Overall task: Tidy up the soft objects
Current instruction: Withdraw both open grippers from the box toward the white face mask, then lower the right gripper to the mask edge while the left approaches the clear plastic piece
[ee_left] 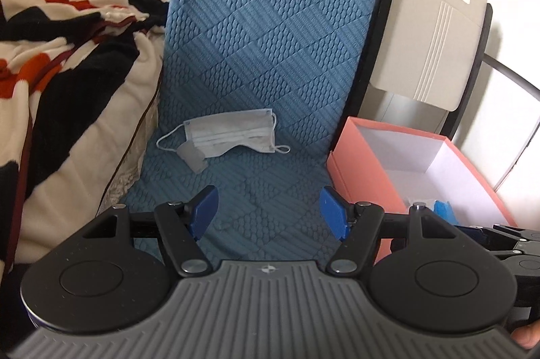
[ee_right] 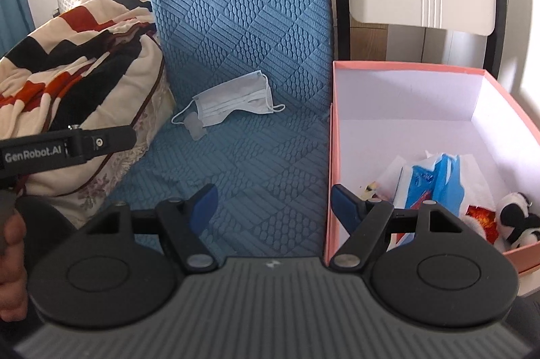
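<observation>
A pale blue face mask lies on the blue quilted seat cover, ahead of my left gripper, which is open and empty. It also shows in the right wrist view. My right gripper is open and empty, its right finger over the near-left wall of the pink box. Inside the box are a blue tissue pack, a black-and-white plush toy and a red-orange item.
A striped red, black and cream blanket is heaped at the left. A beige chair back stands behind the pink box. The left gripper's body crosses the left of the right wrist view.
</observation>
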{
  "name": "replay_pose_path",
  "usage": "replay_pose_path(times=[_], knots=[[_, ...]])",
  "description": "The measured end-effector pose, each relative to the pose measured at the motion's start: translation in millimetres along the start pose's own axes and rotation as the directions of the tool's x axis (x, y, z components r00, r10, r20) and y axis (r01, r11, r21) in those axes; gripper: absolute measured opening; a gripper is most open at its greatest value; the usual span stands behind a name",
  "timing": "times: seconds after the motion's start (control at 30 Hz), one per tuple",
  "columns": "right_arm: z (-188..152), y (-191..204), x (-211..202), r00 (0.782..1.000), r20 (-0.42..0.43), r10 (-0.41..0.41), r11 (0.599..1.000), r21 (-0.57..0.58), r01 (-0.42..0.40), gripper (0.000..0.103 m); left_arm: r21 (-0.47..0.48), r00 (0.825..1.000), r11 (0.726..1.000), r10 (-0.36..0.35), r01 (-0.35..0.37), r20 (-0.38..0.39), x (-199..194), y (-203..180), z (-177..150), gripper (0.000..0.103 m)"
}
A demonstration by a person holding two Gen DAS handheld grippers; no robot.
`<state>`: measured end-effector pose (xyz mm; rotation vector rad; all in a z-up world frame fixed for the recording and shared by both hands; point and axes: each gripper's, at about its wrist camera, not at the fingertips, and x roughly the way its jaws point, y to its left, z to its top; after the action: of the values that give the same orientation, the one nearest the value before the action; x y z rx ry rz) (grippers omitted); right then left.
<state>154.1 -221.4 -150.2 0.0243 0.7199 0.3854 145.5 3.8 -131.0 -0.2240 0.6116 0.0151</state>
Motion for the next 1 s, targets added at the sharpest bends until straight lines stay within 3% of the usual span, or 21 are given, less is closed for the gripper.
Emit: replay_pose_path(times=[0.43, 0.8, 1.0], knots=[[-3.2, 10.1, 18.0, 0.999, 0.052, 0.014, 1.000, -0.027, -0.013, 0.076, 0.049, 1.000, 0.999, 0.021, -0.020, -0.011, 24.1, 11.0, -5.7, 0.072], [1.8, 20.9, 44.3, 0.994, 0.100, 0.046, 0.998, -0.057, -0.040, 0.075, 0.032, 0.999, 0.999, 0.029, -0.028, -0.027, 69.0, 30.2, 4.8, 0.072], [9.4, 24.1, 62.5, 0.995, 0.082, 0.063, 0.996, -0.063, -0.058, 0.075, 0.005, 0.999, 1.000, 0.018, -0.018, -0.050, 95.1, 38.9, 13.2, 0.072]])
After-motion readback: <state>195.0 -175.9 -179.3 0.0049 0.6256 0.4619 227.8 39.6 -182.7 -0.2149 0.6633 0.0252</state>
